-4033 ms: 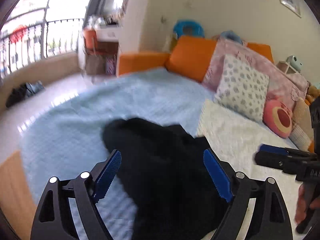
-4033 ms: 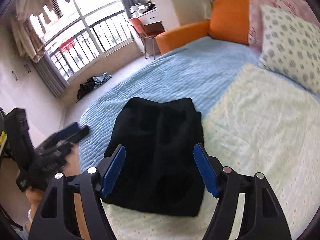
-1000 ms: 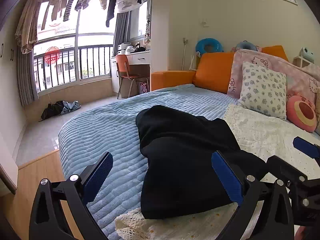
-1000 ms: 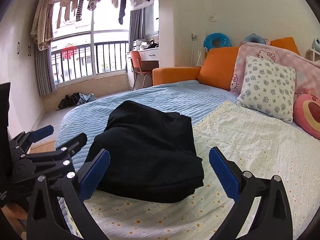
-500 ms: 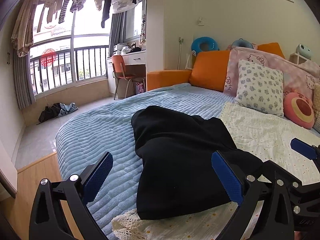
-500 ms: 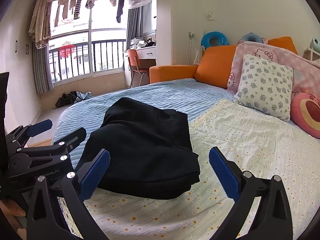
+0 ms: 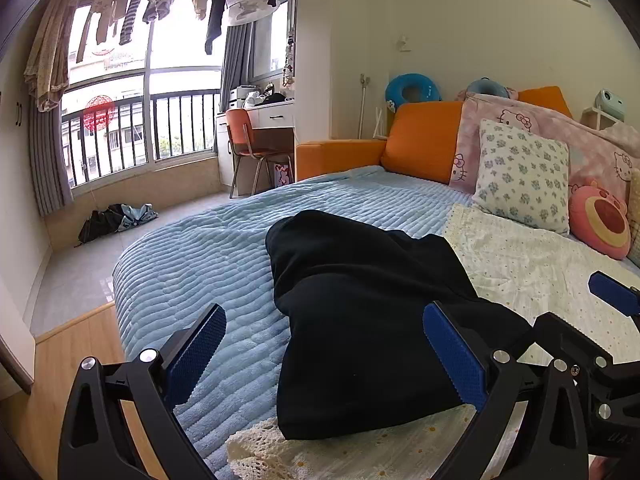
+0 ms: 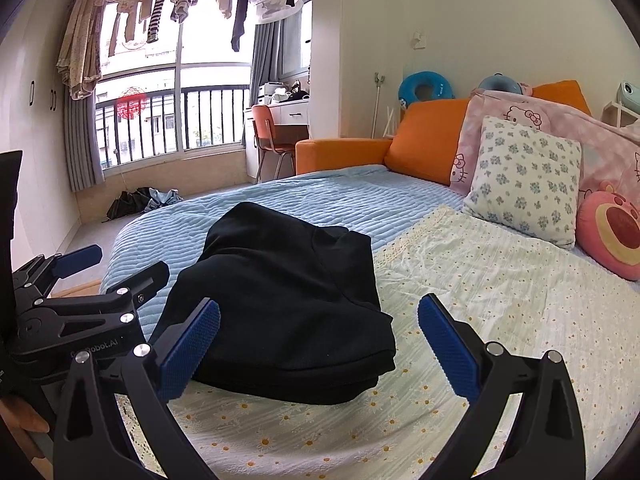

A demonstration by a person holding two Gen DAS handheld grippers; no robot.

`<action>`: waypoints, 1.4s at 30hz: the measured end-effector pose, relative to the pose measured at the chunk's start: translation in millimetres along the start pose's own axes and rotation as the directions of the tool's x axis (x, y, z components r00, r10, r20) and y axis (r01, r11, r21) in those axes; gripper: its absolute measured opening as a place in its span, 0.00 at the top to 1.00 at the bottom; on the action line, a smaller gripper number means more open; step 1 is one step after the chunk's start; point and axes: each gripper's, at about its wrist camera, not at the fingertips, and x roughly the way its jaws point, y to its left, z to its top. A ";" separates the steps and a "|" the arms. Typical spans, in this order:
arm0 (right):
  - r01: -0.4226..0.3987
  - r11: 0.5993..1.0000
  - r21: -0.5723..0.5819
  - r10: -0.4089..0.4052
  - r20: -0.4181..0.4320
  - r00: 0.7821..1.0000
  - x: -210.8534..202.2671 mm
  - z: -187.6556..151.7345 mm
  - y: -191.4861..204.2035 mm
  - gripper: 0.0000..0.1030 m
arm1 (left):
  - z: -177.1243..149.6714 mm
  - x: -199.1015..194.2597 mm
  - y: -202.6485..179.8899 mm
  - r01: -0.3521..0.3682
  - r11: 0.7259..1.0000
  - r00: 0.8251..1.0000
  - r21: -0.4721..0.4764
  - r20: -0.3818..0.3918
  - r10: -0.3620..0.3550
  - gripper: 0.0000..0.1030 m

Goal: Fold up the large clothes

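Note:
A black garment [image 7: 360,312] lies folded in a thick stack on the bed, across the seam of the blue quilt [image 7: 208,264] and the white daisy sheet [image 7: 532,268]. It also shows in the right wrist view [image 8: 288,300]. My left gripper [image 7: 324,356] is open and empty, held back from the garment's near edge. My right gripper [image 8: 318,348] is open and empty, just short of the garment's near fold. Each gripper shows in the other's view: the right one [image 7: 592,332] at the right edge, the left one [image 8: 116,276] at the left.
A floral pillow [image 8: 524,180], a pink round cushion [image 8: 612,228] and orange cushions [image 8: 428,140] line the head of the bed. A desk and orange chair [image 7: 252,148] stand by the balcony window. Dark clothes [image 7: 116,218] lie on the floor. Wood floor [image 7: 60,364] borders the bed's left side.
Both grippers have pulled back and tilted up from over the garment, so the room and window now show. Over the last second they moved only slightly. The garment has stayed folded.

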 end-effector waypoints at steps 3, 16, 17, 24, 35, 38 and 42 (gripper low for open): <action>0.001 1.000 -0.001 -0.001 -0.004 1.000 1.2 -0.8 -0.1 0.05 | -0.2 1.3 -0.5 0.005 1.000 1.000 0.003 -0.002 -0.005 0.03; 0.013 1.000 0.002 -0.013 -0.013 1.000 6.0 -3.6 -2.0 0.05 | -1.1 11.8 -8.3 0.024 1.000 1.000 0.015 -0.009 -0.024 0.03; 0.013 1.000 0.003 -0.013 -0.013 1.000 6.5 -3.9 -2.6 0.05 | -1.2 11.9 -8.4 0.025 1.000 1.000 0.016 -0.009 -0.025 0.03; 0.014 1.000 0.007 -0.014 -0.019 1.000 9.3 -4.4 -4.1 0.05 | -0.5 16.8 -12.0 0.033 0.999 0.999 0.018 -0.012 -0.033 0.03; 0.019 1.000 0.011 -0.019 -0.028 0.999 14.5 -6.1 -5.6 0.05 | -2.4 19.5 -15.6 0.027 0.999 1.000 0.046 0.004 -0.027 0.03; 0.022 1.000 0.012 -0.021 -0.031 0.999 15.3 -6.5 -7.1 0.05 | -2.8 19.6 -18.3 0.020 0.998 0.999 0.059 0.026 -0.021 0.03; 0.024 1.000 0.020 -0.023 -0.033 0.999 15.8 -7.5 -9.2 0.05 | -3.2 19.5 -19.7 0.022 0.998 0.999 0.058 0.031 -0.023 0.03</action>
